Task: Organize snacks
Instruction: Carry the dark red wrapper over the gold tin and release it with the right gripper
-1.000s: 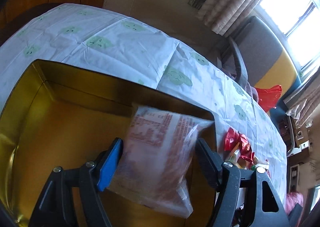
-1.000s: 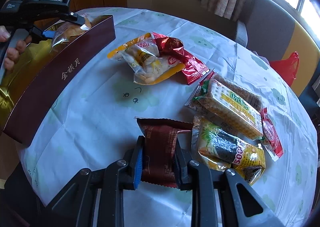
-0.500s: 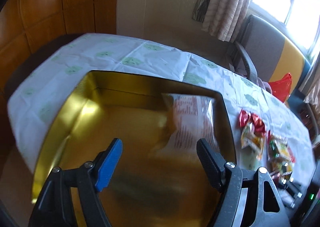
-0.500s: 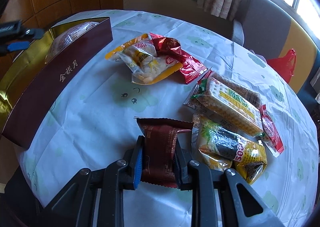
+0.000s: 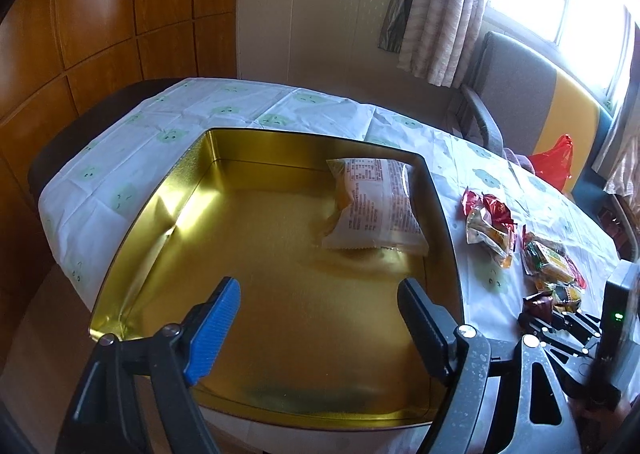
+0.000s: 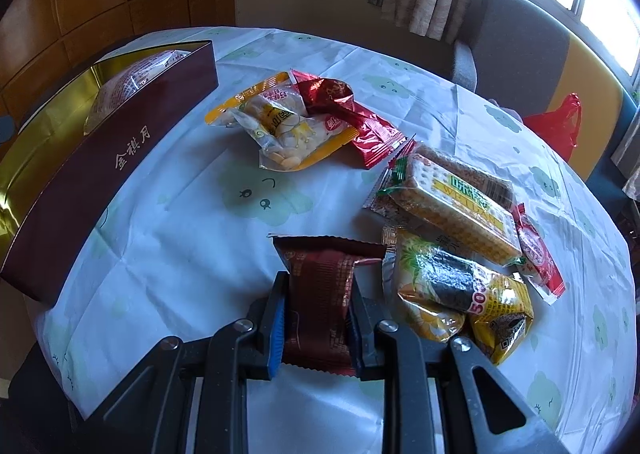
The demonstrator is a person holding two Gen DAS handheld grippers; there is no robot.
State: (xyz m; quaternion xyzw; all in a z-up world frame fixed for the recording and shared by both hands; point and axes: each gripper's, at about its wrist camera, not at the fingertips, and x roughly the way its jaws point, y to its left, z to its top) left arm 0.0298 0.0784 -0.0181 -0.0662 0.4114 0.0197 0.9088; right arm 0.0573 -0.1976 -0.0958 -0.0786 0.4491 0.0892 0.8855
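Brown snack packet, lower end hidden between right claw pads.

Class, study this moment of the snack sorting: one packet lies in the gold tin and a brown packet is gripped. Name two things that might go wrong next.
1. The right gripper pinches the brown packet hard; its contents might get crushed.
2. The tin has a tall wall; carried low, the packet might catch on it.

The left gripper is opening with nothing between its jaws, over the tin, so it may get in the way.
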